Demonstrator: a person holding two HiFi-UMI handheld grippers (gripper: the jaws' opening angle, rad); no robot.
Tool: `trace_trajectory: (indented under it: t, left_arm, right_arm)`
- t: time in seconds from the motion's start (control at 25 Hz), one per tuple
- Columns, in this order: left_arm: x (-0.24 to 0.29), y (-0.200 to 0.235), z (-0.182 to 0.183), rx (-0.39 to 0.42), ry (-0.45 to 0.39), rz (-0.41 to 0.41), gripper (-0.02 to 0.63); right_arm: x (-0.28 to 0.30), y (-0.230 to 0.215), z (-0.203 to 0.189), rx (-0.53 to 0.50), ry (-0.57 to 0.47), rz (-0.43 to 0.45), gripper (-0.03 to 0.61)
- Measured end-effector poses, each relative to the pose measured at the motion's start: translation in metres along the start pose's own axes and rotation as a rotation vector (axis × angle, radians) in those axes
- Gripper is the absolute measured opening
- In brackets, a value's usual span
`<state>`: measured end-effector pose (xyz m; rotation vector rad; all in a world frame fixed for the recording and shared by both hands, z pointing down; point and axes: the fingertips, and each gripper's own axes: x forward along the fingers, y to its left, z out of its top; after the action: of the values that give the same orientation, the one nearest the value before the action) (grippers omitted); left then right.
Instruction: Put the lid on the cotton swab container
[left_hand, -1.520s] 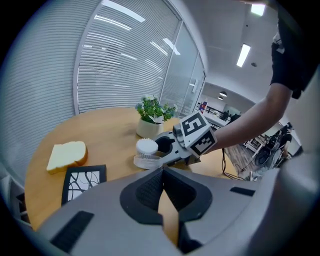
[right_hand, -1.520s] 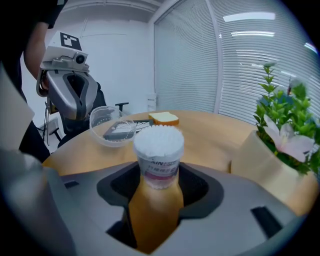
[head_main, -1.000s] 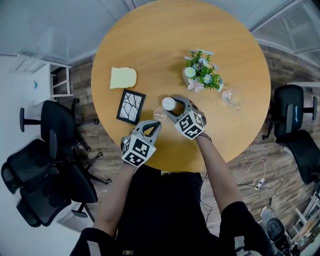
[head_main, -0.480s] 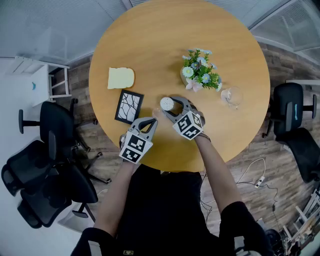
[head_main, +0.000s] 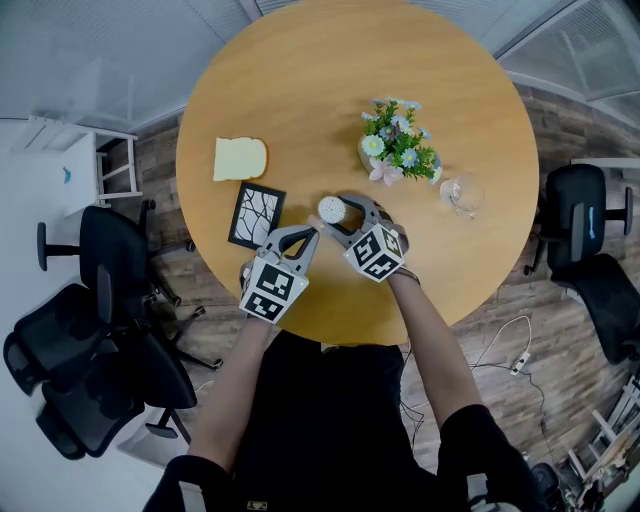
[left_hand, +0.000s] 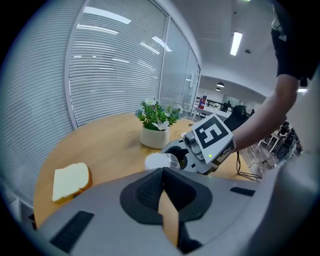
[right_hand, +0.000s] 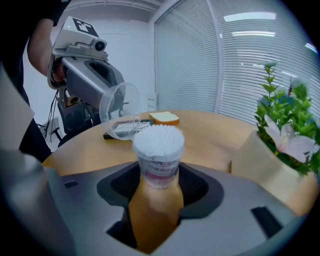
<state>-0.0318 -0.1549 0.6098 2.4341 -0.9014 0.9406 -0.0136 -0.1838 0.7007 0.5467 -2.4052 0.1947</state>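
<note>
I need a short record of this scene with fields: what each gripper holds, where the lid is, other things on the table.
right gripper: closed on the cotton swab container
left gripper: closed on the clear lid
lid: not yet on the container, held tilted close beside its top
table: round, wooden
other things: bread slice, framed picture, flower pot, glass

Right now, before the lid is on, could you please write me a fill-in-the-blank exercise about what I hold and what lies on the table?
1. The right gripper holds the swab ____ upright between its fingers.
2. The left gripper holds a clear ____, not yet on top.
3. On the table, the bread lies next to a black ____.

Missing words: container; lid; frame.
</note>
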Motion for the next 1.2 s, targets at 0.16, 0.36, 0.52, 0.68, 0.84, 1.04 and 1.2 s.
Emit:
trace_trajectory:
  t: [0.16,0.36,0.52,0.68,0.84,1.04,1.2]
  left_arm:
    - [0.008,0.005,0.006,0.022,0.001,0.001,0.006]
    - [0.015,0.011,0.013,0.061,0.014,0.003,0.006]
    - [0.022,0.013,0.020,0.089,0.024,0.001,0.006]
    - [0.030,0.014,0.023,0.093,0.034,-0.006,0.006]
    - [0.034,0.014,0.023,0.106,0.050,-0.011,0.006]
    - [0.037,0.016,0.021,0.104,0.065,-0.011,0.006]
    - [0.040,0.015,0.022,0.117,0.078,-0.014,0.006]
  right_arm:
    - [0.000,-0.001,0.000,-0.001,-0.001,-0.002,0.233]
    - [0.001,0.000,0.001,-0.002,-0.002,0.000,0.233]
    - [0.000,0.000,0.001,-0.007,-0.002,0.000,0.233]
    - [0.000,0.001,0.001,-0.012,-0.003,0.001,0.233]
    - [-0.001,0.002,0.001,-0.015,-0.004,0.003,0.233]
    - [0.000,0.001,0.000,-0.016,-0.002,0.001,0.233]
    - [0.000,0.001,0.000,-0.015,-0.002,0.000,0.233]
